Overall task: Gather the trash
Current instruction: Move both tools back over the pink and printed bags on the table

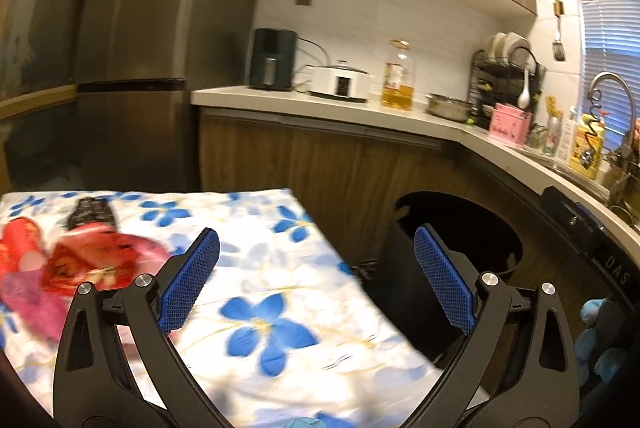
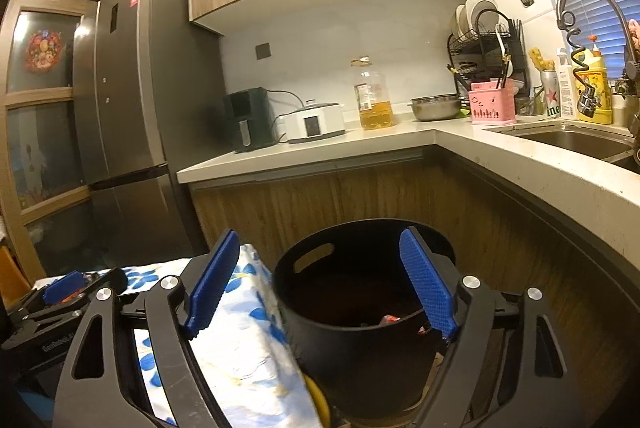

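With both claws agape and empty, the right claw (image 2: 316, 278) over the black bin (image 2: 360, 312) and the left claw (image 1: 316, 274) above the floral worktop (image 1: 280, 268), the step in hand looks like fetching more trash. Red and pink wrappers (image 1: 80, 260) lie on the cloth left of the left claw, which must swing there and close; some scraps already sit in the bin. Nothing blocks the way.

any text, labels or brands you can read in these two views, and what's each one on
"DAS" on the black appliance front under the counter, cut off at the frame edge.
"GenRobot" on the right gripper, on its black frame; the letters after it are unclear.
"ine" on the green can with a red star by the sink; the rest is hidden.
Oil bottle label, pink caddy, yellow bottle and fridge stickers: too blurred to read.
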{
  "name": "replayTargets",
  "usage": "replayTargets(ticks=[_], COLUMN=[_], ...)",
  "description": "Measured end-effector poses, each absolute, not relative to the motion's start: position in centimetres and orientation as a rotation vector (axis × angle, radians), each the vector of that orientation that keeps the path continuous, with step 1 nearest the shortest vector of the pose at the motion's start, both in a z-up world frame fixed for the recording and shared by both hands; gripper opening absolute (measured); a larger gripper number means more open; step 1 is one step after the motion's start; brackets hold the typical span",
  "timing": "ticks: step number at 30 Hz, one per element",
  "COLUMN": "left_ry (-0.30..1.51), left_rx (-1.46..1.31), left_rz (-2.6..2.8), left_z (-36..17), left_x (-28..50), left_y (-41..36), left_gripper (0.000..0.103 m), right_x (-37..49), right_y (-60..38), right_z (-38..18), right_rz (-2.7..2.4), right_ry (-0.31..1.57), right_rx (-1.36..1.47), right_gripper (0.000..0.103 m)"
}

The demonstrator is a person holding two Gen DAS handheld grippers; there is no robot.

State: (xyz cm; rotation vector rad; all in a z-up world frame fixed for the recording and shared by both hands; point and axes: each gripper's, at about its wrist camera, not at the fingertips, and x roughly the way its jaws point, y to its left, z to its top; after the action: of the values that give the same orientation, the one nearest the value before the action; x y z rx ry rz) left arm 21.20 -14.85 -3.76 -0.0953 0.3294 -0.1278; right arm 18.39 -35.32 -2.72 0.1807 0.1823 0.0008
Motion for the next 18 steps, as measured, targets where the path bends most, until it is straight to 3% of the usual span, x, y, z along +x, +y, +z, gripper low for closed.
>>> replayTargets(ticks=[18], left_ry=[0.318], left_rx=[-0.158], left_rz=[0.292], left_z=[-6.1], left_x=[13.9], left_y=[1.7], left_gripper=[0.096], right_x=[17.6], right_y=[-24.5], right_z=[-4.2], right_rz=[0.221], right_ry=[0.24], right_rx=[0.17], right_gripper=[0.08])
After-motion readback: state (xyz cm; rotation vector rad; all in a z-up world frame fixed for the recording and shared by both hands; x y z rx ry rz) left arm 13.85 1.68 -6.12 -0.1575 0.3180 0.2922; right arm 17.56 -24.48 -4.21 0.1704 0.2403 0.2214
